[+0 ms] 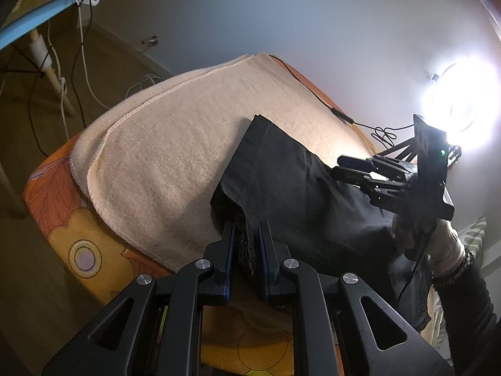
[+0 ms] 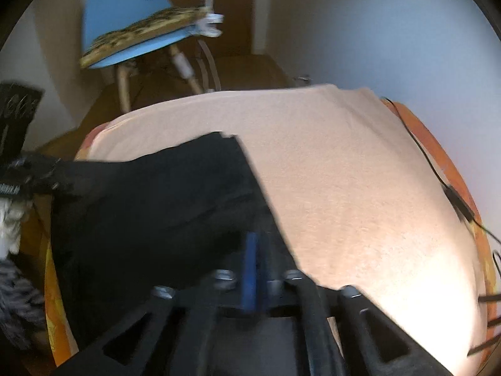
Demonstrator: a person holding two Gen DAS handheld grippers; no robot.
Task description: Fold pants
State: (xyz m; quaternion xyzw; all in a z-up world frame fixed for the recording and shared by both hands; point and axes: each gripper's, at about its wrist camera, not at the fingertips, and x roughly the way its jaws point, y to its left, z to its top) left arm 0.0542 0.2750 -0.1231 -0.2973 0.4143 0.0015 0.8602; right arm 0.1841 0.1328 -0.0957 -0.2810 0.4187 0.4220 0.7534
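Left wrist view. At ten o'clock a blue chair [image 1: 22,28] stands on the floor, white and black cables [image 1: 81,44] hanging beside it. A cream towel [image 1: 175,144] covers most of an orange flowered surface [image 1: 90,250], whose nature cannot be told. The black pants [image 1: 297,194] lie on the towel from the centre toward four o'clock, one hemmed end pointing to twelve o'clock. At six o'clock the left tool [image 1: 245,235] has its jaws nearly closed, pinching a thick edge of the pants between the blue-lined pads. At three o'clock the right tool [image 1: 344,169], held by a gloved hand [image 1: 438,241], hovers over the pants; its fingers stand a little apart, and whether cloth lies between them cannot be told here. A bright lamp [image 1: 463,103] glares at two o'clock.

Right wrist view, blurred. The left tool [image 2: 47,181] appears at nine o'clock, touching the pants' [image 2: 150,219] far edge. The chair [image 2: 125,18] stands at eleven o'clock. The pants spread from nine o'clock to the centre over the towel [image 2: 344,172]. At six o'clock the right tool [image 2: 258,250] points down onto the pants, jaws partly open; a grip cannot be confirmed.
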